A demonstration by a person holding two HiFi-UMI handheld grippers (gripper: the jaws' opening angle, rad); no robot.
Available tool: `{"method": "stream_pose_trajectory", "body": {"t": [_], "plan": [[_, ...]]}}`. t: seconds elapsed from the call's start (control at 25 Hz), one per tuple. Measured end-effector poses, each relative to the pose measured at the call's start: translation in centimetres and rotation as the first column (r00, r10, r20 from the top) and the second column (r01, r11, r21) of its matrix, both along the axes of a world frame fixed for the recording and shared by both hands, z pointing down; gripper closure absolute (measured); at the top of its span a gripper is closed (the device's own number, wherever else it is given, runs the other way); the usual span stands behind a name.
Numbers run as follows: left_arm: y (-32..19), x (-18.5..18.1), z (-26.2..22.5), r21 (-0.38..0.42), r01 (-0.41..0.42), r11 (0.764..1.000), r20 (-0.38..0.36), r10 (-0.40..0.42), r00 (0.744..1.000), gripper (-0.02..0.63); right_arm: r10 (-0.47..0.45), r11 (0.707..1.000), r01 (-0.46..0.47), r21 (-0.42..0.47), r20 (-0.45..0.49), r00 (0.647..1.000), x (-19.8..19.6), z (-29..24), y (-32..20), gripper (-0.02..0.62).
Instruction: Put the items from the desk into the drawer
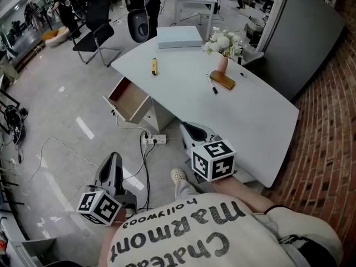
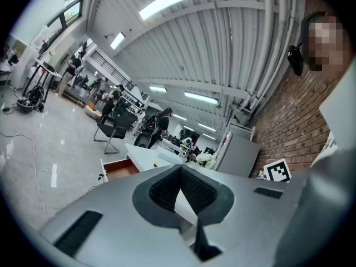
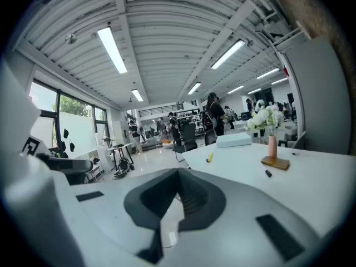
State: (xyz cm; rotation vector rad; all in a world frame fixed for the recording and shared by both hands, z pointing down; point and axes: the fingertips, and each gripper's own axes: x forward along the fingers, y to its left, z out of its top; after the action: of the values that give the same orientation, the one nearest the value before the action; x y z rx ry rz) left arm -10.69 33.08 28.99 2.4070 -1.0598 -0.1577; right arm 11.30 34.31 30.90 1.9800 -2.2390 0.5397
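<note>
We find the left gripper [image 1: 113,159] and right gripper [image 1: 190,129] both closed and empty, short of the desk [image 1: 261,121]. The yellow marker [image 1: 154,66] lies near its left edge by the open drawer [image 1: 130,102]. The black pen [image 1: 212,85] rests beside the vase [image 1: 222,63], which a careless reach could topple

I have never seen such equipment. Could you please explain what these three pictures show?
There is no robot here. A person holds a tool in each hand: the left gripper and the right gripper. The head view is from a camera on the person's head, looking down. The two gripper views are from cameras riding on the grippers. Both grippers are shut and hold nothing. On the white desk are a yellow marker, a black pen, a wooden block, a vase of flowers and a pale blue box. A drawer stands open under the desk's edge.
</note>
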Motion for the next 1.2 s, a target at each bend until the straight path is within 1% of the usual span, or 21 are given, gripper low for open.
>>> {"method": "stream_pose_trajectory", "body": {"t": [0.32, 0.52, 0.72, 0.8, 0.92, 1.04, 1.2], "plan": [[-2.2, 1.2, 1.7, -0.036, -0.003, 0.999, 0.006, 0.004, 1.0, 0.604, 0.038, 0.999, -0.038, 0.001, 0.069, 0.997, 2.2, 1.1, -2.1, 0.592], [-5.0, 2.1, 3.3, -0.08, 0.008, 0.997, 0.013, -0.007, 1.0, 0.604, 0.069, 0.997, -0.068, -0.023, 0.081, 0.994, 4.2, 2.3, -4.4, 0.592], [-8.8, 3.5, 4.0, -0.101, 0.049, 0.994, 0.019, -0.047, 0.999, 0.604, 0.085, 0.996, -0.082, -0.037, 0.077, 0.993, 7.0, 2.9, -7.8, 0.592], [-10.3, 4.7, 3.7, -0.096, 0.033, 0.995, 0.018, -0.032, 0.999, 0.604, 0.095, 0.995, -0.093, -0.035, 0.074, 0.993, 8.4, 2.7, -9.3, 0.592], [-13.0, 7.2, 2.7, -0.067, 0.002, 0.998, 0.008, -0.001, 1.0, 0.604, 0.122, 0.992, -0.122, -0.011, 0.071, 0.99, 11.1, 1.7, -11.8, 0.592], [-15.5, 9.6, 1.7, -0.047, -0.013, 0.999, 0.008, 0.013, 1.0, 0.604, 0.141, 0.99, -0.142, 0.009, 0.068, 0.988, 13.7, 0.8, -14.1, 0.592], [-18.5, 12.7, 1.2, -0.02, -0.032, 0.999, -0.011, 0.032, 0.999, 0.604, 0.173, 0.984, -0.175, 0.023, 0.067, 0.983, 17.4, 0.5, -16.6, 0.592]]}}
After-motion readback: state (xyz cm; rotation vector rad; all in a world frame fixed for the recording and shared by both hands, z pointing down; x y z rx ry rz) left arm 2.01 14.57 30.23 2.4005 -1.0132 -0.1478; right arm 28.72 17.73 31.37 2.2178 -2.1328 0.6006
